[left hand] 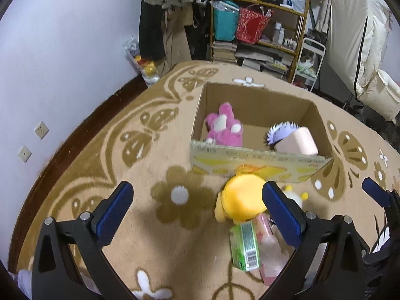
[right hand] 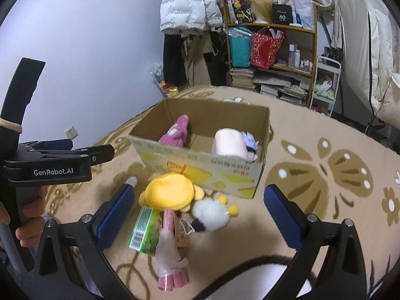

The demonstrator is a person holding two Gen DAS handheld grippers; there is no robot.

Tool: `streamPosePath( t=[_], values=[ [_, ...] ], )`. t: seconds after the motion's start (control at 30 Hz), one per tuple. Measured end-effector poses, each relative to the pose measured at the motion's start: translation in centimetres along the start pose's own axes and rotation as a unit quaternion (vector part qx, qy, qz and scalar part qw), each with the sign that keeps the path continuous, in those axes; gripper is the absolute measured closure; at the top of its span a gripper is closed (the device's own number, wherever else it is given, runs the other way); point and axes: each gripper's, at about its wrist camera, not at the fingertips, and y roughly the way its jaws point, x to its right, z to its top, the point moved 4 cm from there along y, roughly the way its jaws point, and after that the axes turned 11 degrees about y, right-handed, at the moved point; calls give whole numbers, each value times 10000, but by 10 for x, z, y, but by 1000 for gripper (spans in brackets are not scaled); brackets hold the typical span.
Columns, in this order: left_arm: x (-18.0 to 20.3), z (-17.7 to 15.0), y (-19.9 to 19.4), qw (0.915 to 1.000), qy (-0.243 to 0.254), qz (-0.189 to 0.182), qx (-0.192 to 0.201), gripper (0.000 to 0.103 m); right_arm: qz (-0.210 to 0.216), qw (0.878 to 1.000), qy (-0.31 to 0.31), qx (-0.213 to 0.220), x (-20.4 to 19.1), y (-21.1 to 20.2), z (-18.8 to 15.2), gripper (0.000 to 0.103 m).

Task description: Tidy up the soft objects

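Note:
An open cardboard box [left hand: 260,165] [right hand: 200,167] stands on the patterned rug. Inside lie a pink plush [left hand: 225,127] [right hand: 176,131] and a pale pink plush with purple hair [left hand: 295,137] [right hand: 232,145]. In front of the box lie a yellow plush [left hand: 241,200] [right hand: 170,191], a white fluffy toy with yellow pompoms [right hand: 212,212], a green packet [left hand: 245,246] [right hand: 145,227] and a pink-and-white soft item [right hand: 170,250]. My left gripper [left hand: 197,212] is open above the rug, left of the yellow plush; it also shows in the right wrist view [right hand: 75,150]. My right gripper [right hand: 200,215] is open over the pile.
The beige rug [left hand: 125,175] with brown butterflies and flowers covers the floor. A wooden shelf [left hand: 260,25] with bags and books, hanging coats [right hand: 190,7] and a white cart [right hand: 325,85] stand behind. A wall [left hand: 62,62] runs along the left.

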Motion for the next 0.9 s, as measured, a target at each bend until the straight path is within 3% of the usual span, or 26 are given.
streamPosePath(
  t=[0.57,0.9],
  values=[
    [6,-34,36,9979,-131,-219,-602,1,-31,9972,-63,-747,3,38,-45,0],
    [20,-42,56,9953,46,-319,-914,1,-79,9933,-7,-1152,6,62,-57,0]
  ],
)
